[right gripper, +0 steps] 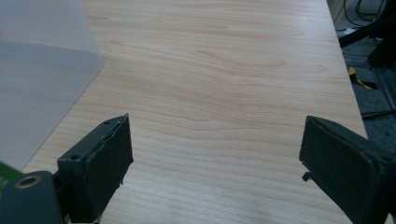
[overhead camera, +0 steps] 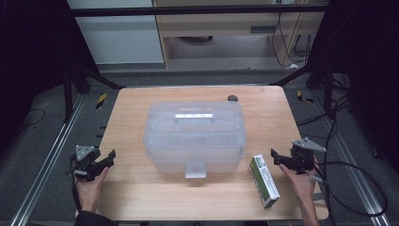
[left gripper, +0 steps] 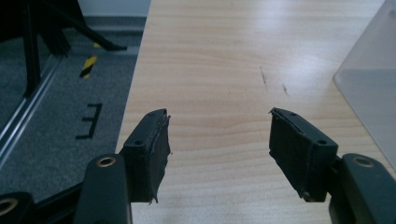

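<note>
A translucent plastic storage box (overhead camera: 195,133) with a lid, a top handle and a front latch stands shut in the middle of the wooden table (overhead camera: 141,200). A green and white carton (overhead camera: 263,180) lies flat to the right of the box front. My left gripper (overhead camera: 111,157) is held at the table's left edge, open with nothing between its fingers (left gripper: 218,127); a corner of the box (left gripper: 369,88) is off to its right. My right gripper (overhead camera: 275,156) hovers just past the carton at the right edge, also open and empty (right gripper: 215,140), with the box (right gripper: 37,70) on its left.
A small dark round object (overhead camera: 232,98) sits at the table's back edge. Bare wood (right gripper: 224,56) lies ahead of the right gripper. Grey floor with black frame legs and yellow-black tape (left gripper: 88,65) lies beyond the left edge. Cables trail on the floor at the right (overhead camera: 357,188).
</note>
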A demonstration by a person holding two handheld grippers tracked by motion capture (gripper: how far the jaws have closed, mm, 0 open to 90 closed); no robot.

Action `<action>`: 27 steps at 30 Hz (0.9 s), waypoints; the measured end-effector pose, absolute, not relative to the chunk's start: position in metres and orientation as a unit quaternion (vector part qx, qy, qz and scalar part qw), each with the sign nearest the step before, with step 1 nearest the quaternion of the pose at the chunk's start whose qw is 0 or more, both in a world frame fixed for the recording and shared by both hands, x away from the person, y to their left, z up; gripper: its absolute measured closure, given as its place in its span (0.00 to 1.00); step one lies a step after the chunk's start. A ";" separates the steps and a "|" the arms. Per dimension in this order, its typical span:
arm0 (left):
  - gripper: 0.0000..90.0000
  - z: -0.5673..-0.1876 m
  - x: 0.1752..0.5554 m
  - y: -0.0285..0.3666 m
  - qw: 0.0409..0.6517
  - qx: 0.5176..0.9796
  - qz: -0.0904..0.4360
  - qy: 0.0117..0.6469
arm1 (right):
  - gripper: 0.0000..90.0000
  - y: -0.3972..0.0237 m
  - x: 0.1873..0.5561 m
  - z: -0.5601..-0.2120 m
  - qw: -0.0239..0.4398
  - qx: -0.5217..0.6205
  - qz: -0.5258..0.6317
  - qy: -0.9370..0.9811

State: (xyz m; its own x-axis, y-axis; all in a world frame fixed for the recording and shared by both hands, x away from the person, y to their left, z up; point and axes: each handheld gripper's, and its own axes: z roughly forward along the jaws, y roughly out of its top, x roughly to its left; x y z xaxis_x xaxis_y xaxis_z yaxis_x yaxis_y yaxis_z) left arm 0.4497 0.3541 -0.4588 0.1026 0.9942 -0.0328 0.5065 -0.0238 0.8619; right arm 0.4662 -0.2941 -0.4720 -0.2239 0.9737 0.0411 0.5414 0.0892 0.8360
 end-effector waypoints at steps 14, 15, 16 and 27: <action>0.38 -0.435 0.449 0.355 0.404 0.668 0.307 0.545 | 0.15 -0.288 0.461 -0.476 0.294 0.535 0.371 0.700; 0.38 -0.433 0.450 0.355 0.406 0.671 0.303 0.541 | 0.14 -0.288 0.461 -0.476 0.299 0.533 0.368 0.700; 0.38 -0.431 0.450 0.354 0.406 0.673 0.303 0.538 | 0.14 -0.287 0.461 -0.477 0.300 0.533 0.366 0.702; 0.36 -0.412 0.458 0.341 0.391 0.721 0.295 0.489 | 0.15 -0.289 0.460 -0.479 0.299 0.533 0.364 0.702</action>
